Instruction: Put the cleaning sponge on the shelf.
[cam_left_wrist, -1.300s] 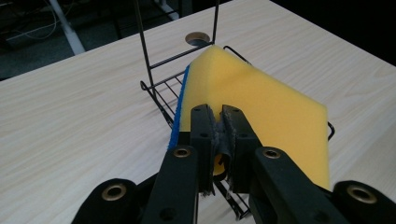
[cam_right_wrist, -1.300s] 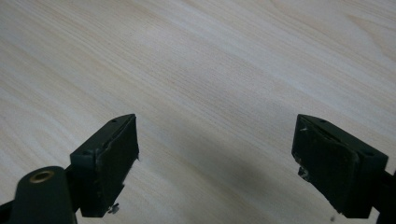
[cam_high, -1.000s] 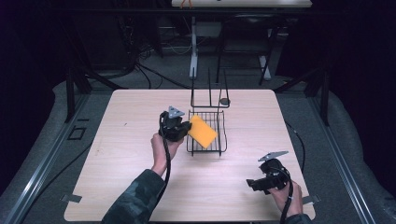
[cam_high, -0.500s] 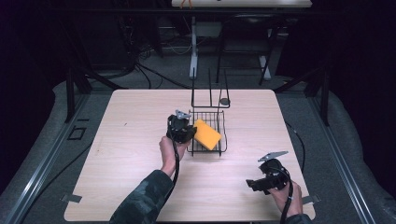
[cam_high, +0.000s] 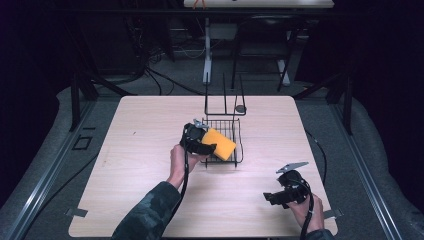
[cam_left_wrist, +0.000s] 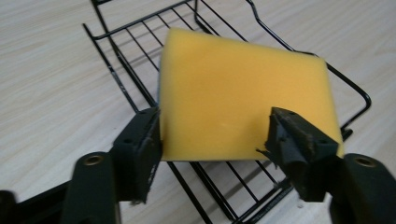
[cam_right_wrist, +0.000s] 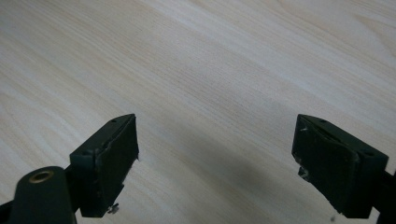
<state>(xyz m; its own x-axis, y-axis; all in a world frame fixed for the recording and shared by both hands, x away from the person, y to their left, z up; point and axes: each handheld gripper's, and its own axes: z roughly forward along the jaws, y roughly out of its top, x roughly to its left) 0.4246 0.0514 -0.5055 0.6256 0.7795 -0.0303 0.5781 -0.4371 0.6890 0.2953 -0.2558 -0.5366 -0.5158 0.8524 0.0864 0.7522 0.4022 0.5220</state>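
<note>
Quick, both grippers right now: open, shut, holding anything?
Left gripper: jaws just opened, astride the yellow sponge in the wire basket; grip seems released.
Right gripper: open, empty, over the table.

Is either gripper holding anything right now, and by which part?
Nothing is held. The left gripper has just been opening; the yellow sponge lies between its jaws in the wire basket. The right gripper is open.

The overhead cam sat high behind the person, looking forward and down at the whole table. Each gripper cam looked along its own jaws, super close. The left one shared the wire basket with the overhead; the right one faced bare tabletop.
</note>
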